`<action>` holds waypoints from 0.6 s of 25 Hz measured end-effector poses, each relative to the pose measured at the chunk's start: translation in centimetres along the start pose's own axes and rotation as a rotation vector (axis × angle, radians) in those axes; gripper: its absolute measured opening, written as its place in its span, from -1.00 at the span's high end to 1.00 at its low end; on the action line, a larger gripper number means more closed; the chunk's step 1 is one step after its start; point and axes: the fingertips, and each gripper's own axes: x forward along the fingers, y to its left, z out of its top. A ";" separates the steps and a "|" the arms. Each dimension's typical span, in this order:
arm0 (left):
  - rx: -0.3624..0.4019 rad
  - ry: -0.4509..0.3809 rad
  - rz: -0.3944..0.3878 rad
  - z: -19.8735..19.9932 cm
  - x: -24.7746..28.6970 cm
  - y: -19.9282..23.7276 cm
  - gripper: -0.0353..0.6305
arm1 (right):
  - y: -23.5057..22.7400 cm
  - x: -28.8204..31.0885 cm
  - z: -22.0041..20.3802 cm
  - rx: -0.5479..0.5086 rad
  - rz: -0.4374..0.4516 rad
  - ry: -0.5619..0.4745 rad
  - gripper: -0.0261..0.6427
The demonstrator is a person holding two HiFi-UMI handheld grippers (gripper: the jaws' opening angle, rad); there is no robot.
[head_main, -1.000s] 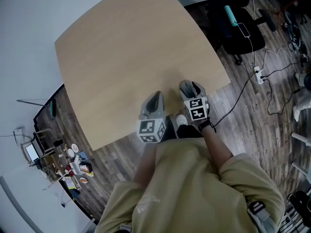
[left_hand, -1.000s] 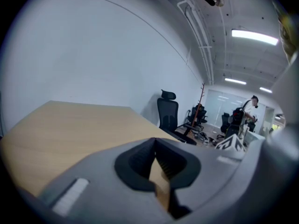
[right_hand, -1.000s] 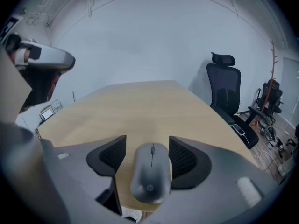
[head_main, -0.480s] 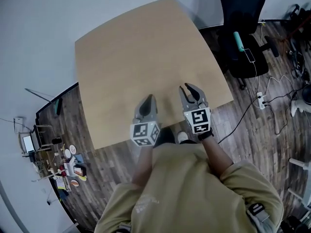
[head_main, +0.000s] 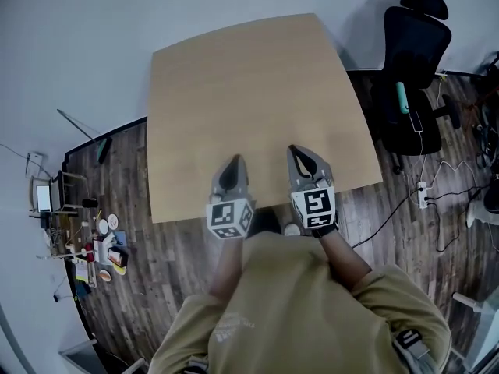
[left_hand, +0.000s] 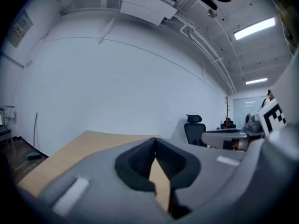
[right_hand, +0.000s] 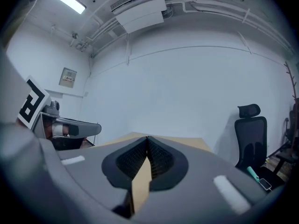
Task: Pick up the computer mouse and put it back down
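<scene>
No computer mouse shows in any view. The bare wooden table (head_main: 249,92) lies in front of me. My left gripper (head_main: 231,162) hovers over the table's near edge, its tips together (left_hand: 154,139) with nothing between them. My right gripper (head_main: 300,153) hangs beside it to the right, also over the near edge. Its jaws meet at the tips (right_hand: 147,137) and hold nothing. Both point roughly level across the table toward the white wall. Each gripper sees the other's marker cube at its side.
A black office chair (head_main: 413,76) stands off the table's right side, with a teal item on its seat. Cables and a power strip (head_main: 425,193) lie on the wood floor at right. Small clutter (head_main: 97,248) sits on the floor at left.
The right gripper's jaws have gone from spread to shut with nothing in them. Both grippers have lifted and levelled out over the table's near edge. The head view has shifted.
</scene>
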 end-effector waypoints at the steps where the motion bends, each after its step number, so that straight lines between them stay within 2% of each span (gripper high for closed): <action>1: 0.002 -0.009 0.009 0.1 -0.4 0.0 0.89 | 0.4 -0.1 0.0 -0.003 0.009 0.000 0.90; 9: 0.010 -0.007 0.038 -0.3 -3.4 0.0 0.89 | 2.3 -1.0 0.2 0.014 0.052 -0.011 0.90; 12: -0.008 -0.001 0.026 -0.6 -3.4 0.3 0.89 | 2.8 -1.0 0.2 0.029 0.044 -0.013 0.90; 15: -0.012 -0.004 -0.022 -0.2 -2.0 -0.1 0.89 | 3.0 -0.8 0.4 0.031 0.027 -0.011 0.90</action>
